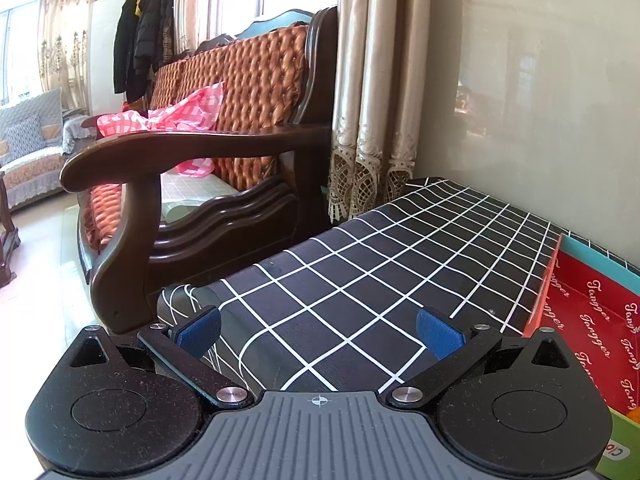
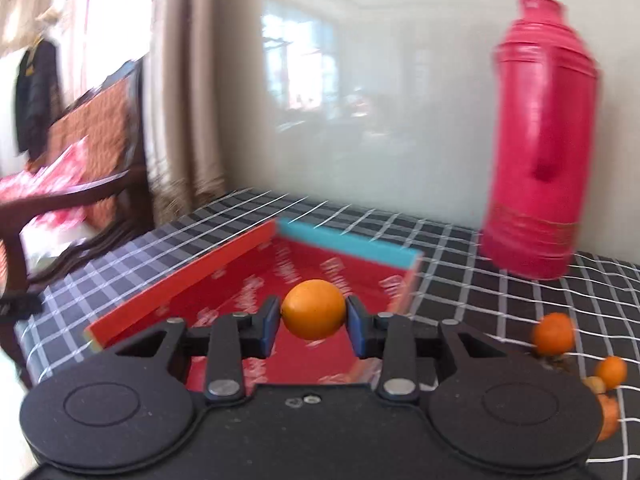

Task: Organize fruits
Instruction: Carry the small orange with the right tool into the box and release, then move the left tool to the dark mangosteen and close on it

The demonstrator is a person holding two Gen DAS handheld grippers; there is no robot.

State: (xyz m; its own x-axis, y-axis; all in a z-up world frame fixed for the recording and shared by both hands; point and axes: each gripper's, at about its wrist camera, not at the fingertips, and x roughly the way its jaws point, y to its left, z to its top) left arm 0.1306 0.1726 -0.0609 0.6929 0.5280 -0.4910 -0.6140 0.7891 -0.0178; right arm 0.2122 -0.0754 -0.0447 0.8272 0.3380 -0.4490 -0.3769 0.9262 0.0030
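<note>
In the right wrist view my right gripper (image 2: pixel 314 316) is shut on an orange (image 2: pixel 314 314) and holds it above the red tray (image 2: pixel 180 278), a shallow cardboard box with red and teal walls. Several more oranges (image 2: pixel 554 334) lie on the black checked tablecloth to the right. In the left wrist view my left gripper (image 1: pixel 320 330) is open and empty, low over the tablecloth (image 1: pixel 360 280), left of the red tray (image 1: pixel 588 320).
A tall red thermos (image 2: pixel 540 140) stands at the back right by the wall. A dark wooden sofa (image 1: pixel 200 152) with orange cushions sits beyond the table's left edge, with curtains (image 1: pixel 372 100) behind it.
</note>
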